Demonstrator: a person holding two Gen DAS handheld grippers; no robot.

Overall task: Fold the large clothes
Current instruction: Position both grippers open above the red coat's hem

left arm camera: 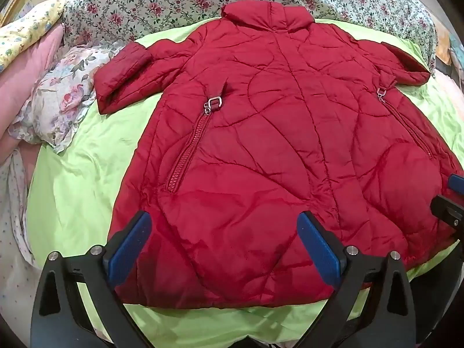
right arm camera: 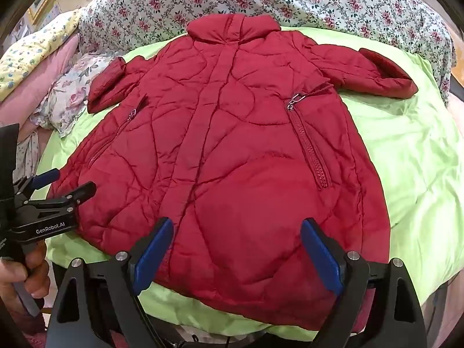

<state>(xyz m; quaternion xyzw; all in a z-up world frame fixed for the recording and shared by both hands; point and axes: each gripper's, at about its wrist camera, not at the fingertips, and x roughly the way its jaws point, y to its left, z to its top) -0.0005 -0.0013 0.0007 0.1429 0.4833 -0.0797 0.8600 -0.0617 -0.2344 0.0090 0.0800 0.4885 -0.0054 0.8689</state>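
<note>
A red quilted jacket (left arm camera: pixel 261 133) (right arm camera: pixel 226 150) lies flat and front up on a green sheet (left arm camera: pixel 75 179) (right arm camera: pixel 406 156). Its collar points away, its hem is nearest me, and both sleeves are spread out. Each side has a zipped pocket (left arm camera: pixel 188 150) (right arm camera: pixel 313 153). My left gripper (left arm camera: pixel 224 220) hovers open over the left part of the hem, with only fabric below its blue pads. My right gripper (right arm camera: pixel 237 224) stands open above the right part of the hem. Each gripper also shows at the edge of the other's view: the right gripper (left arm camera: pixel 451 195), and the left gripper (right arm camera: pixel 74 181) held by a hand (right arm camera: pixel 26 272).
A floral duvet (left arm camera: pixel 179 3) (right arm camera: pixel 319 3) is bunched behind the collar. On the left lie a pink pillow (left arm camera: pixel 32 66), a floral pillow (left arm camera: pixel 58 101) under the left sleeve's end, and a yellow patterned cloth (left arm camera: pixel 26 34). The green sheet's front edge (left arm camera: pixel 203 327) is near.
</note>
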